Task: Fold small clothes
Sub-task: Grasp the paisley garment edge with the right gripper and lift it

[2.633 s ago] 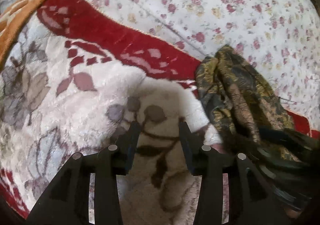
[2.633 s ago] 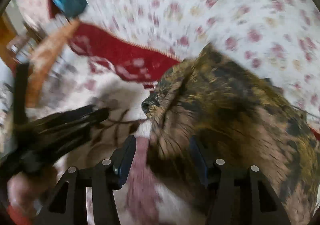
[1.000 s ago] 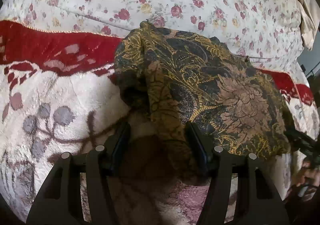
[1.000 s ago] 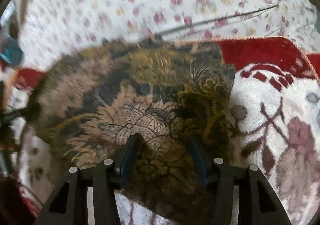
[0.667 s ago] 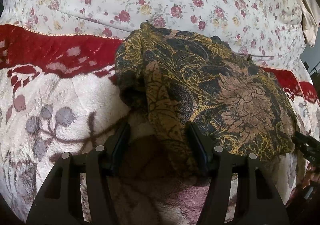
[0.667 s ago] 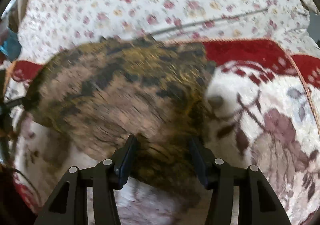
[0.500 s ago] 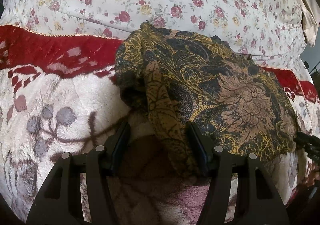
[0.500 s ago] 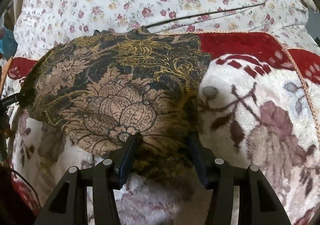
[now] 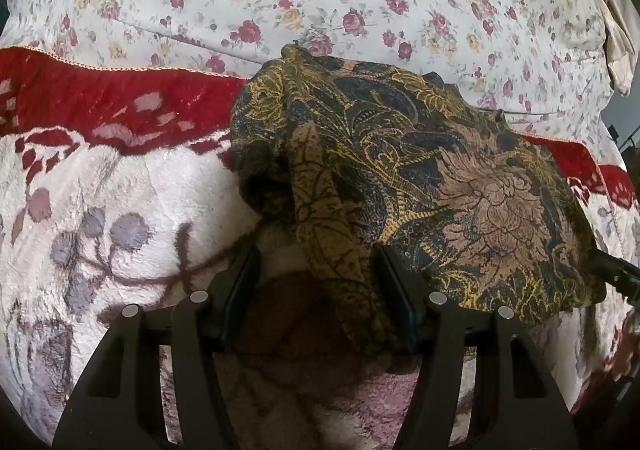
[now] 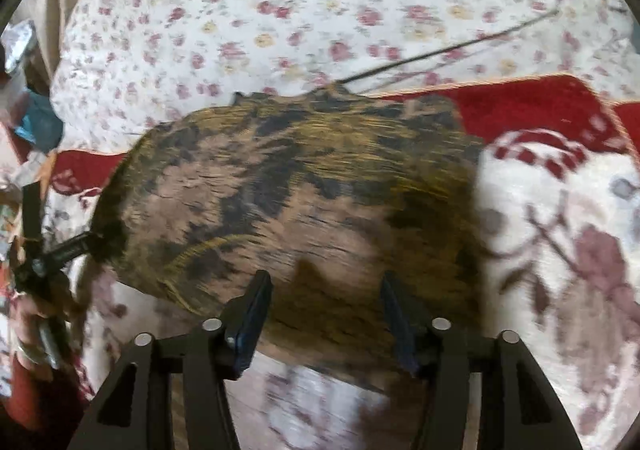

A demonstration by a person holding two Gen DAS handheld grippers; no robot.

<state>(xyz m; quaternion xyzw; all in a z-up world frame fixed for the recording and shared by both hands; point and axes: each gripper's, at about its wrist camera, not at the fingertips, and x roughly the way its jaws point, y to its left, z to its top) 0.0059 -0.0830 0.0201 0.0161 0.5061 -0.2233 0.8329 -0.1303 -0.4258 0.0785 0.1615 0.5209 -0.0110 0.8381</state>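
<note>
A dark garment with a gold and tan flower print (image 9: pixel 420 178) lies spread on a plush white and red blanket (image 9: pixel 100 210). In the right wrist view the garment (image 10: pixel 288 202) is blurred. My left gripper (image 9: pixel 316 254) is open at the garment's left side, and a folded strip of the cloth hangs between its fingers, close to the right finger (image 9: pixel 394 290). My right gripper (image 10: pixel 326 286) is open over the garment's near edge with nothing gripped. The left gripper's tip (image 10: pixel 76 246) shows at the garment's far left corner.
A white bedspread with small red roses (image 9: pixel 360 2) lies behind the blanket. The blanket's red border (image 9: pixel 120 106) runs under the garment. A beige cloth (image 9: pixel 618 42) hangs at the far right. Blue and cluttered items (image 10: pixel 36 122) sit at the left edge of the right wrist view.
The garment went from a bunched heap to lying spread flat. The left gripper has held still over the last second. The right gripper is moving, its view now blurred.
</note>
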